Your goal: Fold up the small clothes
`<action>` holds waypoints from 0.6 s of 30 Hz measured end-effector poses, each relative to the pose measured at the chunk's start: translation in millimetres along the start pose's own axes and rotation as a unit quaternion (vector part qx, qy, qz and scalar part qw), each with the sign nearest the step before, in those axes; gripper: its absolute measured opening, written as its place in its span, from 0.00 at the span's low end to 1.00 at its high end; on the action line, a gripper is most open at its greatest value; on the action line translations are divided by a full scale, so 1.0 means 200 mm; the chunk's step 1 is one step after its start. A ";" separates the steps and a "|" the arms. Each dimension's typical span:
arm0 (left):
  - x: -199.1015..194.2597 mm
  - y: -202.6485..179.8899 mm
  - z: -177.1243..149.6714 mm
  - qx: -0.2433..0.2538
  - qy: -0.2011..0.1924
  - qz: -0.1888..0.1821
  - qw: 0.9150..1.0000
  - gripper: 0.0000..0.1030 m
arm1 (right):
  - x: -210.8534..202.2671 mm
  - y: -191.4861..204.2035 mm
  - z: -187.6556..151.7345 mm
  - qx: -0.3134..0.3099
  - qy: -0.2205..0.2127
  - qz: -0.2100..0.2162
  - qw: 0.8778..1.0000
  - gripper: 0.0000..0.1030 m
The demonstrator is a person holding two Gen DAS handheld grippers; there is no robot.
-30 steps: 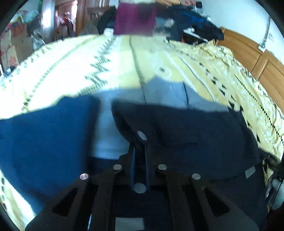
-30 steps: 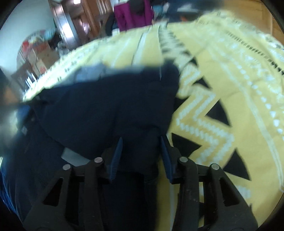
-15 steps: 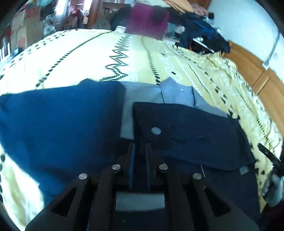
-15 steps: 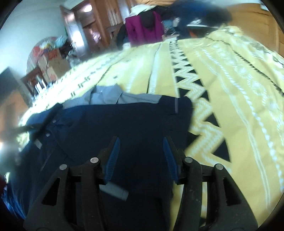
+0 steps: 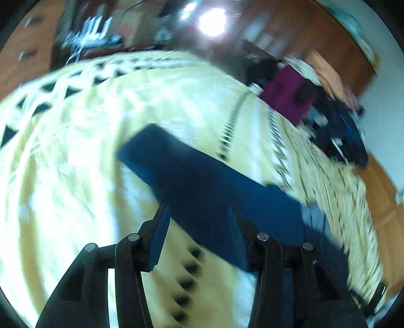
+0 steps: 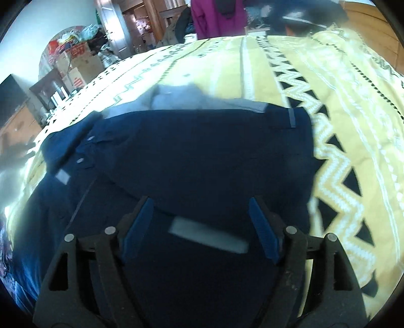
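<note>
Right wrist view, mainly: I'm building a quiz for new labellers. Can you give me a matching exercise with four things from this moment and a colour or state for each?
Things:
1. shirt
2. bedspread
3. hanging garment
4. right gripper

Colours or states:
A. yellow with black zigzags
B. magenta
C. fingers spread apart, nothing between them
D. dark navy with a grey collar

Pairs: 1-D, 2-A, 3-B, 4-C

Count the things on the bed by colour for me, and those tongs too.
Navy shirt: 1
Grey collar piece: 1
Yellow patterned bedspread: 1
Tongs, both open: 2, left tongs and right tongs
Total: 5
</note>
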State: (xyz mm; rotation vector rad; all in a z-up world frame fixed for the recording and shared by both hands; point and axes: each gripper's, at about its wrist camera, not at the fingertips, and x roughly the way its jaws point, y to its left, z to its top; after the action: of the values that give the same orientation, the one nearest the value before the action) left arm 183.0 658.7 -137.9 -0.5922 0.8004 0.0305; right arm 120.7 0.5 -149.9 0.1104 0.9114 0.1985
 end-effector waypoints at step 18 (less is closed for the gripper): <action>-0.06 -0.86 0.07 0.157 -0.060 -0.154 0.974 0.13 | 0.12 0.20 0.31 0.132 -0.046 0.225 0.964 0.76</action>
State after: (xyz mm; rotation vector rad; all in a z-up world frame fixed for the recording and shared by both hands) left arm 226.1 524.9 -38.4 -0.4030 0.5746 -0.3368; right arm 178.8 44.7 -124.3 0.5739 0.8067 0.4888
